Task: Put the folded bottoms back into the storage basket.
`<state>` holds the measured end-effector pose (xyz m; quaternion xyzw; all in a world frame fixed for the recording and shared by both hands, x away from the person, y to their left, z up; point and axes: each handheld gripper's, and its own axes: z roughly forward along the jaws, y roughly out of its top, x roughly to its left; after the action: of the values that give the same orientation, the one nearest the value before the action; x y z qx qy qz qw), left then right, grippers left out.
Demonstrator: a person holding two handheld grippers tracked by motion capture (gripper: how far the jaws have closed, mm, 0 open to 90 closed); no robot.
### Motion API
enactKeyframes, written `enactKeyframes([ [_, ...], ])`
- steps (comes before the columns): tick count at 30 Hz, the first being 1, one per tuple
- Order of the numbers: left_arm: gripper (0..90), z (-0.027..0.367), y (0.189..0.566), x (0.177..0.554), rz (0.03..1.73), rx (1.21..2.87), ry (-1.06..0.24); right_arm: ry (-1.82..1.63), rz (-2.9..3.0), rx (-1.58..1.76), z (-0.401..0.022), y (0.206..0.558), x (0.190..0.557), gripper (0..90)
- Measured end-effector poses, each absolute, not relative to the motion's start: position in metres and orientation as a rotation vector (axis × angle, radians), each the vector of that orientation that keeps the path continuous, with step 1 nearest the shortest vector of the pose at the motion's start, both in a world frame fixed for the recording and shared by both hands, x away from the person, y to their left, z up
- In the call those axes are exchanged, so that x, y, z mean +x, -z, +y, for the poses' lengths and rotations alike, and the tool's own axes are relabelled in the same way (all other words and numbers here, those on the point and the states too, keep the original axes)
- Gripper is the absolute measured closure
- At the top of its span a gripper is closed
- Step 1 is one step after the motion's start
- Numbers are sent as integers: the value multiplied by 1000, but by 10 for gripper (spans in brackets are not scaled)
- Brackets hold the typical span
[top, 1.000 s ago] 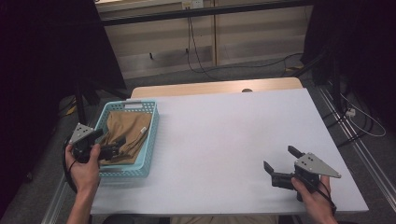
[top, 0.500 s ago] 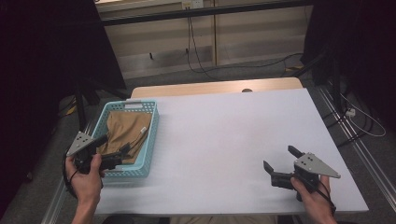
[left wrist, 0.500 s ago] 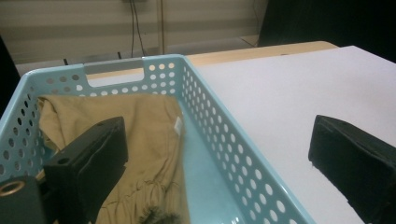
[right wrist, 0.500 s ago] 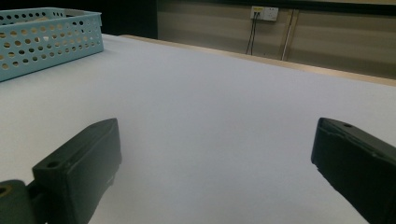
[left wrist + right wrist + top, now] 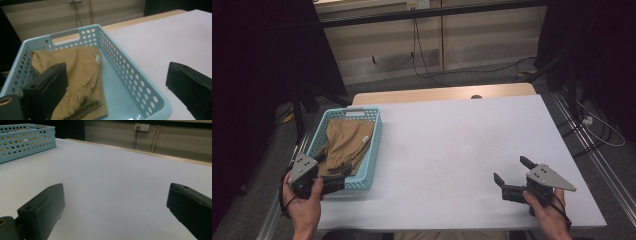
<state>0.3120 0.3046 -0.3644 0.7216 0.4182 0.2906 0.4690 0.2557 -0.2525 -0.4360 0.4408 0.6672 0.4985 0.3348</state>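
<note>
From the high view, we hold the left tool (image 5: 333, 180) at the near end of the light blue basket (image 5: 373, 150), which sits along the left edge of the white surface (image 5: 452, 150) with a folded tan cloth (image 5: 346, 144) inside. Our right tool (image 5: 511, 179) rests near the near right corner, jaws spread wide.

In the left gripper view, our jaws stand wide apart, one over the cloth (image 5: 80, 75), one outside the basket (image 5: 132, 82).

In the right gripper view, wide jaws frame bare surface (image 5: 112, 182); the basket (image 5: 25, 140) lies well apart.
</note>
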Motion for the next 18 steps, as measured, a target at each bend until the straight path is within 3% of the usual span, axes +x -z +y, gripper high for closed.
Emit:
enactKeyframes([
  [5, 40, 306, 368, 309, 1037, 1750, -685, -1300, 1743, 1154, -252, 436, 256, 15],
  [10, 34, 288, 367, 313, 988, 1747, -660, -1301, 1745, 1150, -251, 436, 257, 15],
  [13, 32, 276, 367, 318, 963, 1745, -580, -1302, 1744, 1149, -252, 436, 257, 15],
  [18, 32, 259, 365, 326, 922, 1771, -586, -1305, 1735, 1151, -253, 436, 256, 15],
])
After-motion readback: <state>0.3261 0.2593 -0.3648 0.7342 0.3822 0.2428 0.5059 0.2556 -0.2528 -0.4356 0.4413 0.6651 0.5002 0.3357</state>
